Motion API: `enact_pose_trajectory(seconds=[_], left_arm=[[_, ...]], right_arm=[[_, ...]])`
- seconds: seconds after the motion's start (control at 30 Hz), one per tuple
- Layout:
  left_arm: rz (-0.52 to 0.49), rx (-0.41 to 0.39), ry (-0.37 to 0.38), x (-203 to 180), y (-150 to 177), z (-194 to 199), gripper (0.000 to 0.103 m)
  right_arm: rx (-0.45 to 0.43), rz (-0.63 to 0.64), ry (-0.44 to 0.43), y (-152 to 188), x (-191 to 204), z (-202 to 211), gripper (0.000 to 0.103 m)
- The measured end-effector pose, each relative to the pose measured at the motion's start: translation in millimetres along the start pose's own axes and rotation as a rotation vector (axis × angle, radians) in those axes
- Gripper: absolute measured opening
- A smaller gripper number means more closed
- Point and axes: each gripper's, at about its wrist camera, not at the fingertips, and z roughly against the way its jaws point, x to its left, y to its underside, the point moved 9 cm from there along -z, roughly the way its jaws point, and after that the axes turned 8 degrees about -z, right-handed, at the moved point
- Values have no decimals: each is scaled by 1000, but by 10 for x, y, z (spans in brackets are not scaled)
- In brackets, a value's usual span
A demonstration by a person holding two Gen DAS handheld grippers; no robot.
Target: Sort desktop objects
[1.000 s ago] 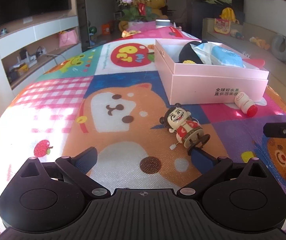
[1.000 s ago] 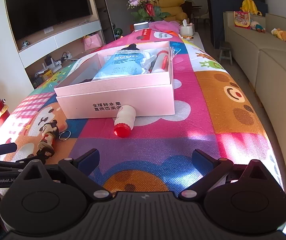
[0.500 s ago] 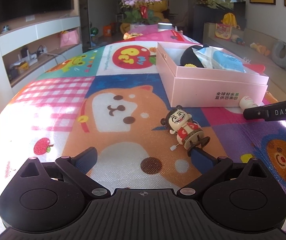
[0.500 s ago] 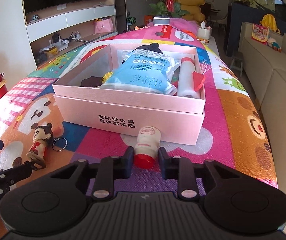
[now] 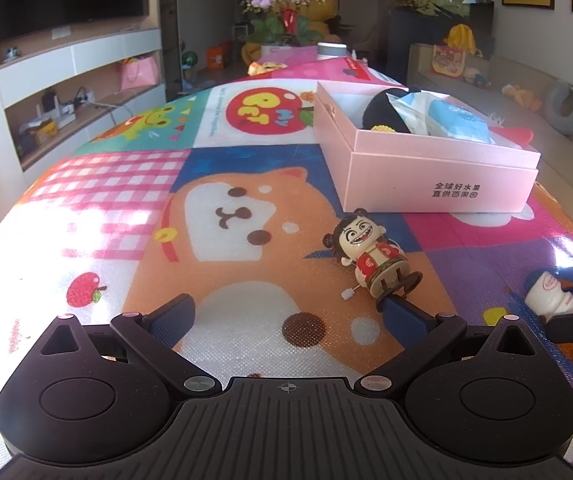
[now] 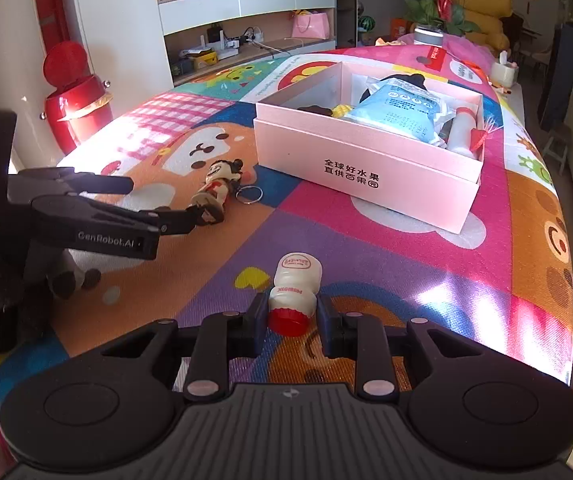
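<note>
Small white bottle, red cap, printed base; right gripper clamps it.

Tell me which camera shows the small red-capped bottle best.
Right wrist view: the small bottle sits centred, whole, clamped in the right gripper. The left wrist view catches only part of it at the right edge.

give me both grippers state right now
left gripper: open, holding nothing, one finger beside the toy figure
right gripper: shut on the small bottle
</note>
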Motion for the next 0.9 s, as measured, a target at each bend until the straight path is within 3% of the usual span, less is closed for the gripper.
enact_pose_trajectory(seconds=[0.33,0.5,0.9], left_arm=[[1,16,4,-1,11,-17,103],[1,17,4,-4,12,-21,103],[-30,22,-3,-87,-59,-49,103]], right_arm=[[-55,43,206,67,-359,89,38],[-78,-48,143,0,-347,81,52],[-105,-139,72,-30,-163,-49,46]])
